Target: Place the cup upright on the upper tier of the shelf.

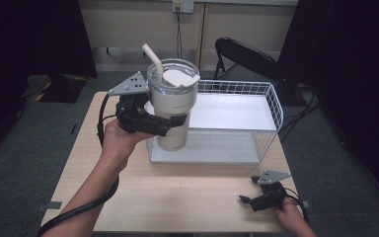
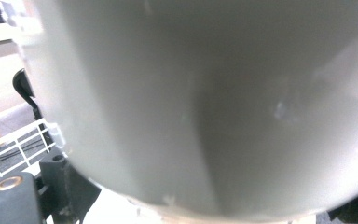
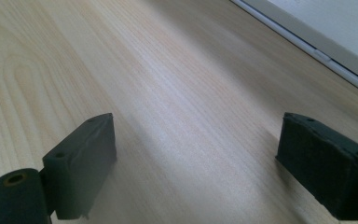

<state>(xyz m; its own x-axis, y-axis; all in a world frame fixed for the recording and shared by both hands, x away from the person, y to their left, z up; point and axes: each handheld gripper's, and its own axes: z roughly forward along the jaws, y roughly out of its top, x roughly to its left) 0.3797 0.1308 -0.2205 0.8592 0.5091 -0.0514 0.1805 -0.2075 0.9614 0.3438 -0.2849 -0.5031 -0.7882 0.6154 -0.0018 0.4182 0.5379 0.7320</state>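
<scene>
Left gripper (image 1: 170, 122) clamped round the middle of a cream tumbler (image 1: 172, 106), jaws pinching its sides, lifted clear of the table (image 1: 177, 197) at the front left corner of the wire basket (image 1: 271, 98). Upright, clear lid on top, pale straw (image 1: 153, 58) leaning off to the left. Up close in the left gripper view, tumbler wall (image 2: 205, 102) right against the camera, blurred. Right gripper (image 1: 249, 200) low by the table's front right corner, jaws spread wide over bare wood (image 3: 177, 93), nothing between them. Basket's white tray edge (image 3: 326, 51) just beyond.
</scene>
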